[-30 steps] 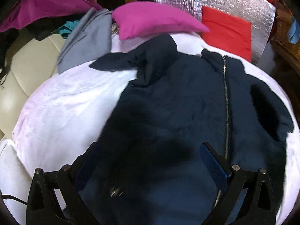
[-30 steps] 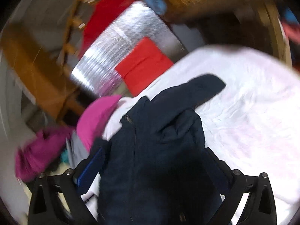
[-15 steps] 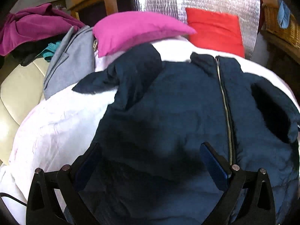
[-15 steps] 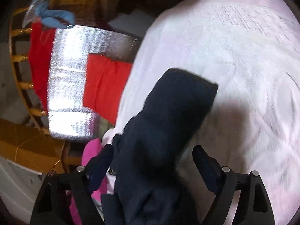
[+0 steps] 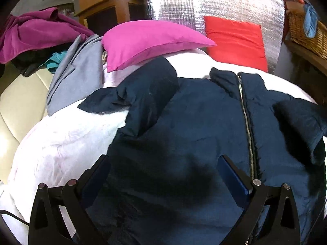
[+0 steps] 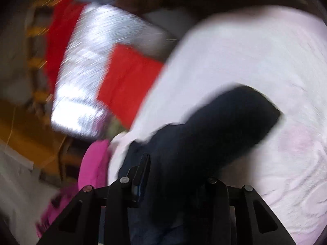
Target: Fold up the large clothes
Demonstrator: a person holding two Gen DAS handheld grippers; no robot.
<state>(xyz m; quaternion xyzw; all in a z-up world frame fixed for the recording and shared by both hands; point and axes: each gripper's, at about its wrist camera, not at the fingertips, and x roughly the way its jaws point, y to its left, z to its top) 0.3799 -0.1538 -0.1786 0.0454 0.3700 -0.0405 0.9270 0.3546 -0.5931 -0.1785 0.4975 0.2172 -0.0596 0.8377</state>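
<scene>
You see the navy jacket: matt quilted cloth with a metal zip. The white bedspread looks soft, textured. The pink pillow is smooth cloth; the silver panel shiny, foil-like

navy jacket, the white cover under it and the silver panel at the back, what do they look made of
Navy jacket: thin woven synthetic, probably nylon or polyester, lightly padded; faint sheen, soft puckers, metal zip.
White cover: soft plush or fleece-like fabric; matte, fuzzy, rumpled.
Silver panel: likely foil-faced insulation; mirror-bright with a fine grid texture.
</scene>
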